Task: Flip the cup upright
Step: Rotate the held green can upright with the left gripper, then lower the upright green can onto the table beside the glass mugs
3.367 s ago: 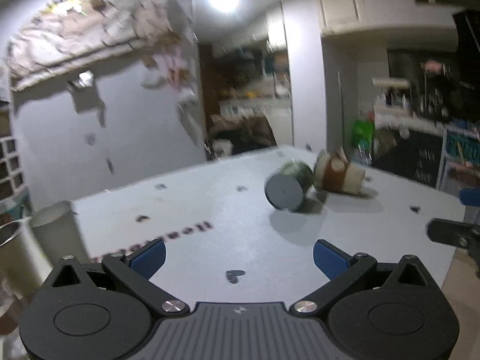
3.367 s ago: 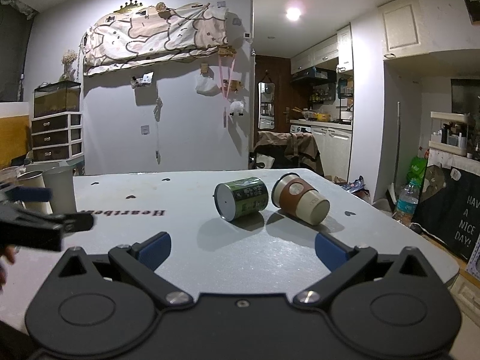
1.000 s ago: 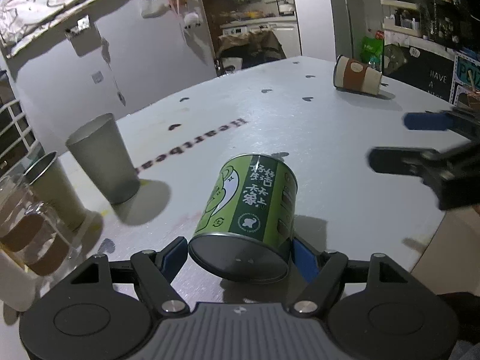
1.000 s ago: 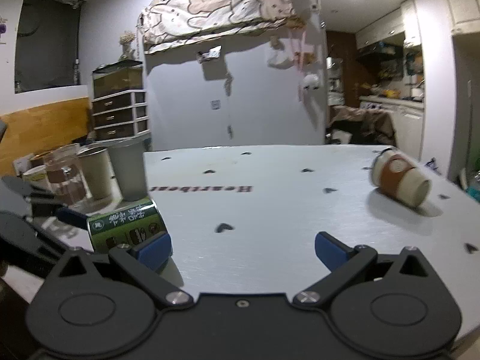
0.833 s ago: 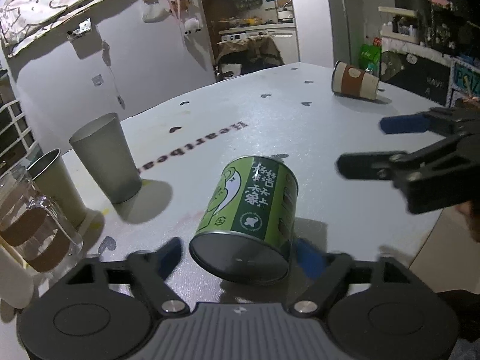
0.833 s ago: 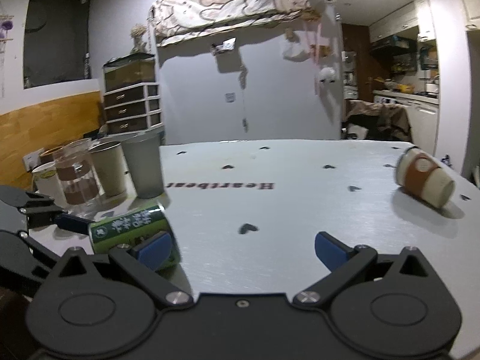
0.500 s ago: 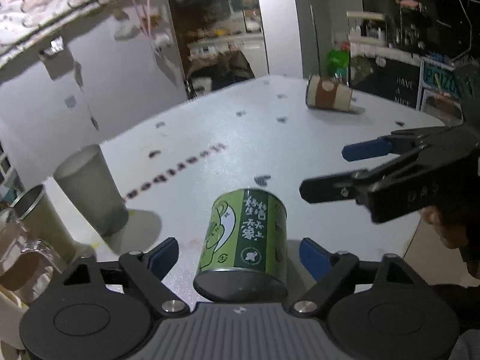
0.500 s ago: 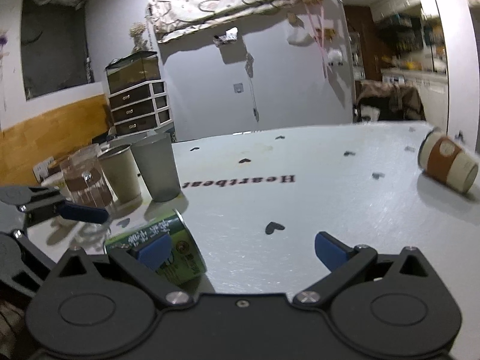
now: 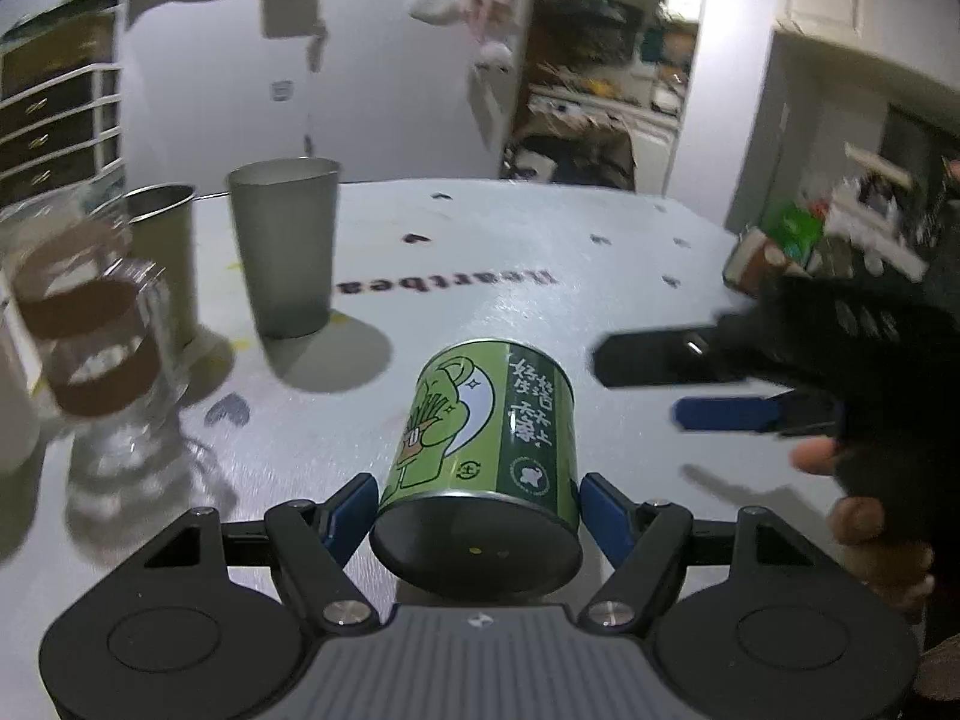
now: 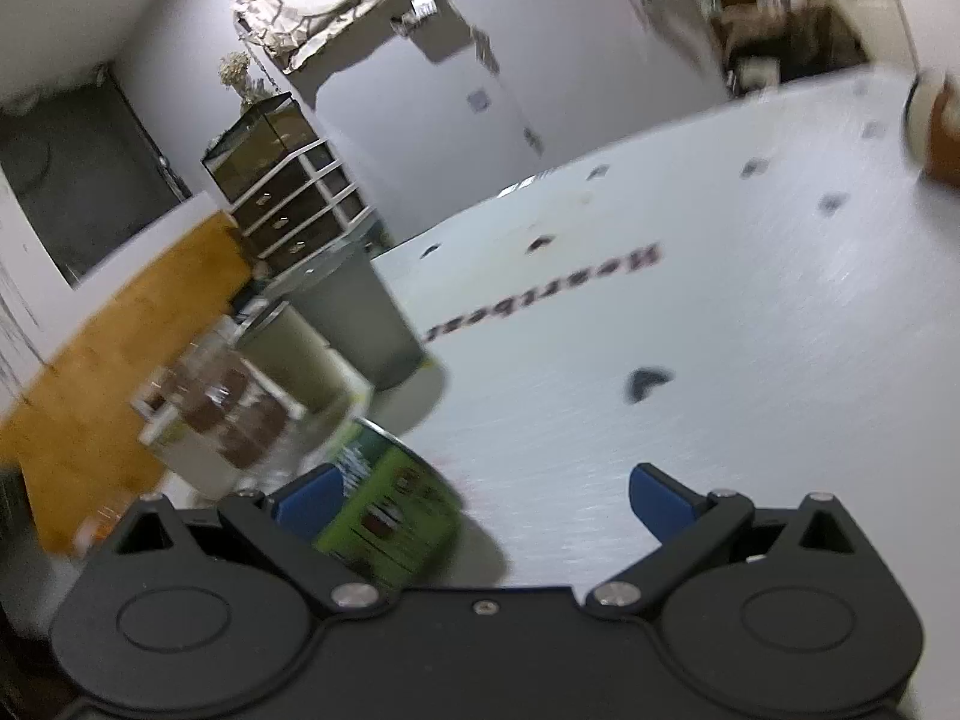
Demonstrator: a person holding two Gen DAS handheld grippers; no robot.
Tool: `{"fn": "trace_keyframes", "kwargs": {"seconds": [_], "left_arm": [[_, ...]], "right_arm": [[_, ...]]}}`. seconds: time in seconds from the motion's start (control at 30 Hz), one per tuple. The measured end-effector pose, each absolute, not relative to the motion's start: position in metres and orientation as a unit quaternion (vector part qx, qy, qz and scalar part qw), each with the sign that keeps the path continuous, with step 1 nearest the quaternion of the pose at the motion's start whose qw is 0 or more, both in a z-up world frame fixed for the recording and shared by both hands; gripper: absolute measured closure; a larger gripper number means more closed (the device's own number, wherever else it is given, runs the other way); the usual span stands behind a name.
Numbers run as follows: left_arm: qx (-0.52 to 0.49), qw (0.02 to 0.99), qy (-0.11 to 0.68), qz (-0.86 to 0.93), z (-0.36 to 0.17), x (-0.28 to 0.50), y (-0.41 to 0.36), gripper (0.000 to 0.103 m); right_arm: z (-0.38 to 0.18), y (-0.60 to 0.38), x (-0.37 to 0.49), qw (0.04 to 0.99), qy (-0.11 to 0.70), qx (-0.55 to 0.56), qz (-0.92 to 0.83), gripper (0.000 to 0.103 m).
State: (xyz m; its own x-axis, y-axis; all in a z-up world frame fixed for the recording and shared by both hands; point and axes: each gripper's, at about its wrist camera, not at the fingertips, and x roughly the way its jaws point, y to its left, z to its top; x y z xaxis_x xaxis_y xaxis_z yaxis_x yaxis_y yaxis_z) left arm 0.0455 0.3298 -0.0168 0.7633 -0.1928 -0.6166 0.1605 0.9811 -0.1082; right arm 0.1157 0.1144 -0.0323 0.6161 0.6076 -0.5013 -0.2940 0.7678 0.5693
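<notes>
The left claw [image 9: 477, 501] is clenched on the green cup [image 9: 486, 444]: both blue pads press against its sides near the dark closed end, which faces the left wrist camera. The cup is tilted, its far end pointing down and away toward the white counter [image 9: 480, 276].

The right claw [image 10: 483, 495] is released, its fingers spread wide with nothing between them. In the right wrist view the green cup [image 10: 390, 516] shows blurred beside the claw's left finger. In the left wrist view the right claw [image 9: 690, 381] appears to the right of the cup, apart from it.

Left of the cup, a grey tumbler [image 9: 285, 246] stands upright, with a metal cup [image 9: 162, 240] and a glass mug [image 9: 96, 348] beside it. A brown-sleeved paper cup [image 10: 939, 126] lies at the far right of the counter, well apart from the others.
</notes>
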Motion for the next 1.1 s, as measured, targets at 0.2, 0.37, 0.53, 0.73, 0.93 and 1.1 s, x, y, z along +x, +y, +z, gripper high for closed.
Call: {"fn": "trace_keyframes", "kwargs": {"seconds": [0.2,0.37,0.53,0.73,0.93,1.1], "left_arm": [[-0.052,0.946,0.308,-0.090,-0.019,0.033,0.336,0.029],[-0.045,0.945,0.308,-0.100,-0.019,0.033,0.338,0.029],[-0.041,0.949,0.291,-0.112,-0.021,0.028,0.341,0.030],[-0.038,0.946,0.288,-0.145,-0.031,0.023,0.335,0.030],[-0.009,0.951,0.270,-0.147,-0.049,0.012,0.322,0.030],[-0.006,0.962,0.240,-0.130,-0.058,0.004,0.320,0.030]], "right_arm": [[-0.041,0.146,0.141,0.817,0.416,0.267,0.298,0.001],[-0.059,0.158,0.156,0.756,0.480,0.325,0.303,0.007],[-0.055,0.159,0.154,0.760,0.475,0.326,0.301,0.023],[-0.008,0.171,0.113,0.846,0.367,0.182,0.342,0.027],[0.003,0.192,0.064,0.879,0.319,0.015,0.353,0.027],[0.002,0.205,0.048,0.893,0.279,-0.090,0.342,0.028]]}}
